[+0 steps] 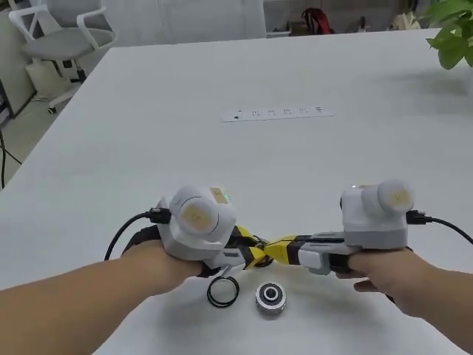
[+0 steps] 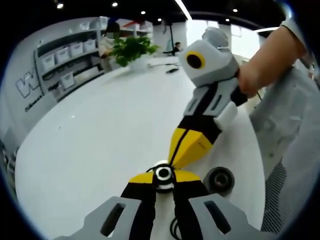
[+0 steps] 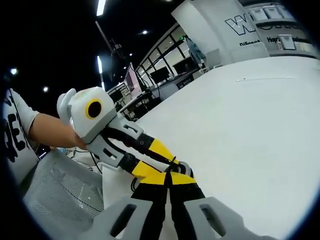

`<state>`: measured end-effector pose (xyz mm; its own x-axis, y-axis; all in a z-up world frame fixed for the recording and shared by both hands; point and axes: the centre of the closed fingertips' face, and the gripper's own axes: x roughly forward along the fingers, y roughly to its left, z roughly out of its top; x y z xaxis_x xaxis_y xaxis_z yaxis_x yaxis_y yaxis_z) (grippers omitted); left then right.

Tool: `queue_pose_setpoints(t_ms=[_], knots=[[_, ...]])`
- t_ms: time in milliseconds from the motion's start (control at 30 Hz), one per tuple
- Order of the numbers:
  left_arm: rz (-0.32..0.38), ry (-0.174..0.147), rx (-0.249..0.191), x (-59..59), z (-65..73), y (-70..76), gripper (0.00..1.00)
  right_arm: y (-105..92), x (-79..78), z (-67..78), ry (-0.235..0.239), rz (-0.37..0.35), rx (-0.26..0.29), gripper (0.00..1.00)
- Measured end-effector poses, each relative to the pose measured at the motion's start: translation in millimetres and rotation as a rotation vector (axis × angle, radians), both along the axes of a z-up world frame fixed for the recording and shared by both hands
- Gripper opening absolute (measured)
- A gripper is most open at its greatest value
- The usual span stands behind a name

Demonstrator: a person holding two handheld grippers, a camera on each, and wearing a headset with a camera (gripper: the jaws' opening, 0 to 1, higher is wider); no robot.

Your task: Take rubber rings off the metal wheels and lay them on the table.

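I have the left hand-held gripper (image 2: 163, 184) clamped on a small metal wheel (image 2: 164, 173), steadying it over the tabletop (image 1: 222, 163). That lets the right hand-held gripper (image 3: 170, 179) — jaws closed, tips pressed to the wheel's rim — work at the rubber there. Whether it has any rubber pinched I cannot tell. The wheel sits between my left tips, touching the right ones. Near them on the tabletop lie a loose rubber ring (image 1: 223, 291) and a bare wheel (image 1: 271, 296) — already stripped, I judge.
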<state>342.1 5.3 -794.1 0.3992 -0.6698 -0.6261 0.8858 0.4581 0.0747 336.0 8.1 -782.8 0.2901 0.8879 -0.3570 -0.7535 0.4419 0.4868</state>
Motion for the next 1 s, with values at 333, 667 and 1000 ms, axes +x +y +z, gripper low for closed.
queue_pose_setpoints(t_ms=[333,667,1000], knots=[[-0.034,0.000,0.010,-1.1,1.0,0.9,0.14,-4.5,2.9,-5.2,0.001,-0.019,-0.027,0.00],[-0.090,-0.018,-0.048,-13.7,23.3,11.5,0.23,-4.4,4.6,-2.1,0.010,-0.024,-0.004,0.00],[-0.084,-0.046,-0.130,-23.1,48.2,27.2,0.33,0.6,-0.7,4.4,0.039,-0.007,0.034,0.00]])
